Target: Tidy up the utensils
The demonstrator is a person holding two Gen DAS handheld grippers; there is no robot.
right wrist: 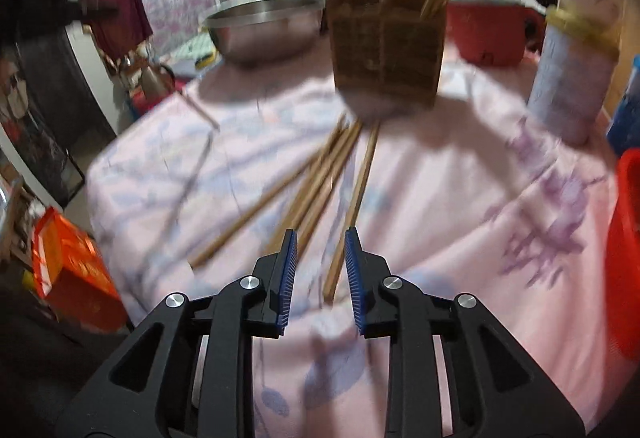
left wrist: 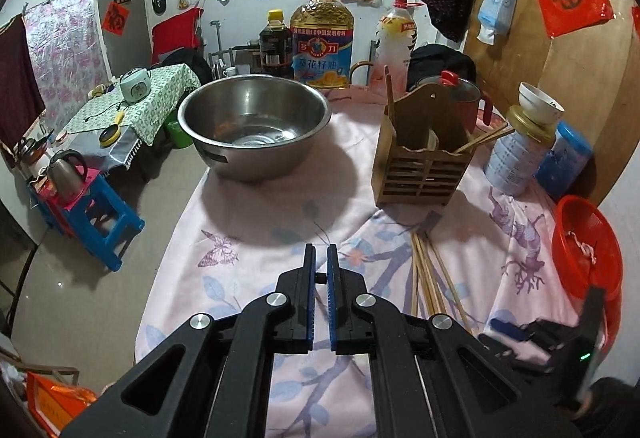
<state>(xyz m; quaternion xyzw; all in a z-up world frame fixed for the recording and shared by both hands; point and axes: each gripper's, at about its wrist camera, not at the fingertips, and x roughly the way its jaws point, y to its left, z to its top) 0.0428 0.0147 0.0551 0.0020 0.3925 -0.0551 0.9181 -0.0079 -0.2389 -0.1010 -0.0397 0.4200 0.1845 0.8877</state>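
On pink floral tablecloth [left wrist: 248, 238], toward the far side, stands a slatted brown wooden utensil holder [left wrist: 420, 165] w/ a tall back panel; a few wooden chopsticks lean in its right compartment, tips poking out to the right. Just in front of holder lies a loose bundle of wooden chopsticks [left wrist: 430, 278], fanned out flat on the cloth, far ends almost at the holder's base. Large stainless steel bowl [left wrist: 256, 125] sits left of holder, apart from it. Behind: big yellow cooking-oil jug [left wrist: 322, 33], dark sauce bottle [left wrist: 275, 45], red pot w/ glass lid [left wrist: 468, 97]. Right of holder a pale blue tin can w/ gold lid [left wrist: 516, 157], white ceramic bowl [left wrist: 540, 103] tilted on top of it; red plastic basket [left wrist: 586, 238] at right table edge.

Left gripper [left wrist: 321, 250] hovers above the cloth, clear of the chopsticks, blue pads drawn together w/ only a thin slit between; nothing in it.

Right gripper [right wrist: 320, 234] — view motion-blurred — is low over the near ends of the chopsticks [right wrist: 320, 177], jaws partly apart. One chopstick [right wrist: 352, 213] runs down btwn the blue pads, but pads don't press it; it looks to lie on the cloth. Rest of bundle fans off to the left of the left finger. Holder [right wrist: 386, 49] stands beyond, upright.
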